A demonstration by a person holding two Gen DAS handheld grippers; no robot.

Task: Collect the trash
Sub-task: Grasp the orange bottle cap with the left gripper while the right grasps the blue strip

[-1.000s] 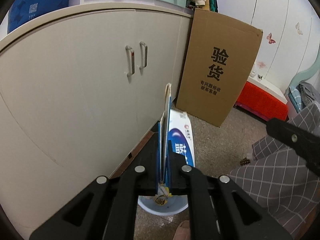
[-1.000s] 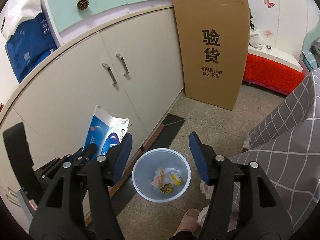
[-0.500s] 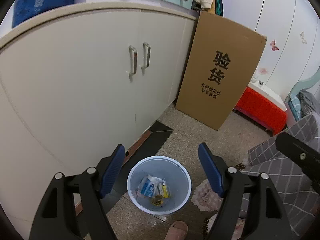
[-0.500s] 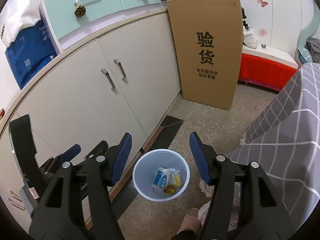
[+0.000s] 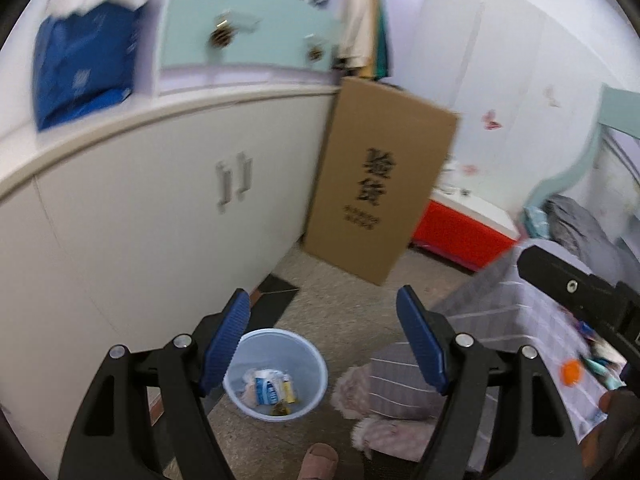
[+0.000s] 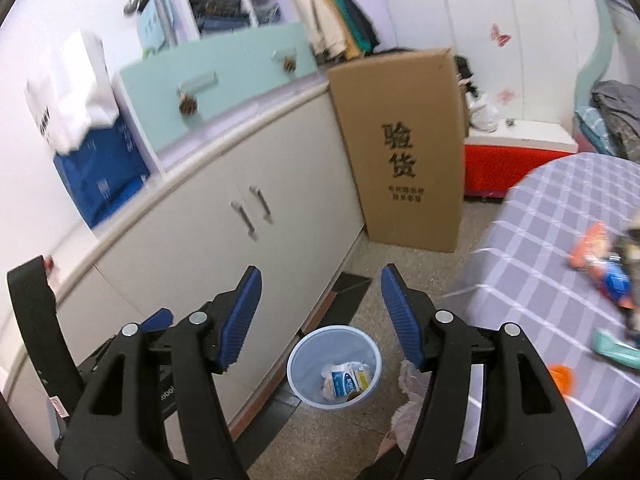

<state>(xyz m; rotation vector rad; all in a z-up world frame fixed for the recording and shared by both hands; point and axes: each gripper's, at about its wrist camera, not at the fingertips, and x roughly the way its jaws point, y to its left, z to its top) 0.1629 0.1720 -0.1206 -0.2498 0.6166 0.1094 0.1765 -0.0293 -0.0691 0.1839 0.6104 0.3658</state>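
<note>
Both the left gripper (image 5: 322,344) and right gripper (image 6: 320,320) hang empty, jaws spread wide, above the bin (image 6: 334,366). More trash (image 6: 600,264) lies on the checked table (image 6: 532,248), its long side running toward the table's far edge. A hasty grab could knock it to the floor.

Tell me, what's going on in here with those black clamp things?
Someone is tidying up with a clamp-like gripper in each hand. The left gripper and right gripper are both open and empty, above a translucent light-blue plastic bin on the floor that already holds a blue-and-white carton. More wrappers lie on the grey checked tablecloth.
</note>
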